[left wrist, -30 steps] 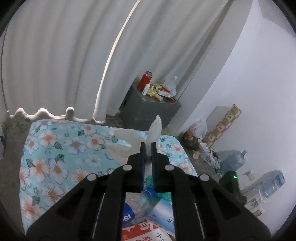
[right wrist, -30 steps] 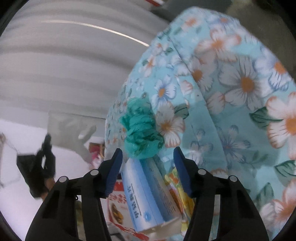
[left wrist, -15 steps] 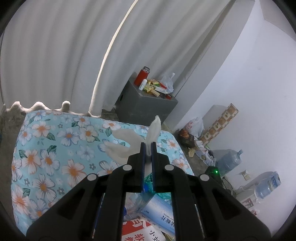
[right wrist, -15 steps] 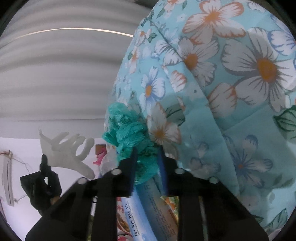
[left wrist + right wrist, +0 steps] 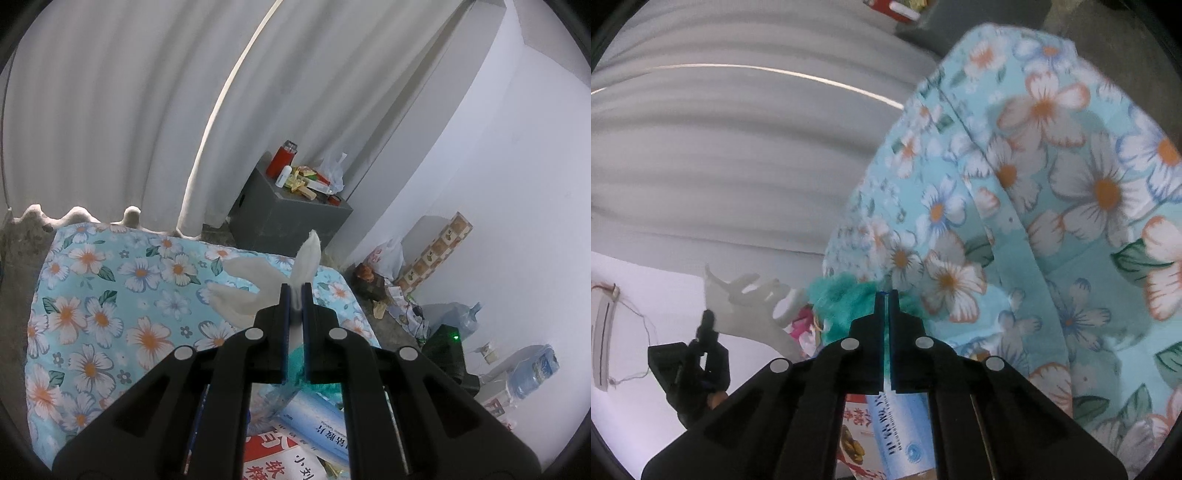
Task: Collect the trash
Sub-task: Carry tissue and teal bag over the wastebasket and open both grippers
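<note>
My left gripper [image 5: 294,291] is shut on a white disposable glove [image 5: 255,288] and holds it above the floral bed cover [image 5: 110,295]. The glove [image 5: 753,295] and the left gripper [image 5: 701,354] also show at the left of the right wrist view. My right gripper [image 5: 886,295] is shut on a crumpled teal plastic bag [image 5: 842,295] at the edge of the floral cover [image 5: 1052,221]. Under both grippers lies trash: a blue-white medicine box [image 5: 317,417] [image 5: 901,435] and a red-white package [image 5: 273,458].
A dark grey cabinet [image 5: 280,214] with a red flask [image 5: 282,158] and clutter stands by the white curtain [image 5: 147,92]. Water bottles [image 5: 532,369], bags and a patterned box [image 5: 436,251] lie along the white wall on the right.
My right gripper went from open around the teal bag to shut on it. My left gripper rose slightly, still holding the glove.
</note>
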Tool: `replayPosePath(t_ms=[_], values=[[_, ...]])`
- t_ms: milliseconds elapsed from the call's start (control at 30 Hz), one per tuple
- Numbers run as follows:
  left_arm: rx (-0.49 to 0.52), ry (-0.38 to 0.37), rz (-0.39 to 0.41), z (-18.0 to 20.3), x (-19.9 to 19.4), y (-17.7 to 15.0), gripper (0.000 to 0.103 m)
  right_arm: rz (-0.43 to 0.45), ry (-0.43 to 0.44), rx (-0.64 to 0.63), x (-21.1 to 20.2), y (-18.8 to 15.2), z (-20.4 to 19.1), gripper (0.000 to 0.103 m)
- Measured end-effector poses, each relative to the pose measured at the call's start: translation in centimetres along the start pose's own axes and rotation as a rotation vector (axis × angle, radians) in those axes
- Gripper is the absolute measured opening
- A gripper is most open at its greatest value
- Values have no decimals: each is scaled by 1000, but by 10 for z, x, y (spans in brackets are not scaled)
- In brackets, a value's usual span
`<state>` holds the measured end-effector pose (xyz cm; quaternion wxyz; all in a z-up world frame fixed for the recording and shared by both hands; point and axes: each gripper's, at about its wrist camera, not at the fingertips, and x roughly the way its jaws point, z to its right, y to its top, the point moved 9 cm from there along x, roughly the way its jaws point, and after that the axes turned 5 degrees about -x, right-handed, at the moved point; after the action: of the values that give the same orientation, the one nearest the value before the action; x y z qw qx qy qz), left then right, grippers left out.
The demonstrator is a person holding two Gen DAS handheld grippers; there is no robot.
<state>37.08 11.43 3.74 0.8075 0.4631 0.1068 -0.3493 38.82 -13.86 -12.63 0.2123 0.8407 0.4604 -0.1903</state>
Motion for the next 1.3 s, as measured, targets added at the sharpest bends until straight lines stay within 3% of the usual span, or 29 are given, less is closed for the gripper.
replayPosePath(t_ms=[300,433,467,567,600,767,967,1133,1300], values=[[14,-24,26,12,-16,1,4,102,12,-42,-55,8,-13,2],[15,-26,26,13,-20,-1,4,61,-11,-34,-48,3,-8,5],[14,-26,25,13,-20,-1,4,46,-18,-25,-47,0,-5,9],[7,-24,19,11,-20,-3,4,0,-30,64,-30,-6,15,44],[5,-23,15,10,-20,-4,4,-7,-36,84,-25,-7,20,47],[0,-24,0,7,-17,-8,4,-49,-6,217,-3,-7,40,47],[-7,-25,-5,4,-14,-8,4,-79,22,245,17,-4,42,47],[-10,-24,-7,1,-12,-9,4,-65,35,241,24,-6,42,22],[-9,-24,-5,1,-12,-8,4,-43,53,229,17,-11,37,14]])
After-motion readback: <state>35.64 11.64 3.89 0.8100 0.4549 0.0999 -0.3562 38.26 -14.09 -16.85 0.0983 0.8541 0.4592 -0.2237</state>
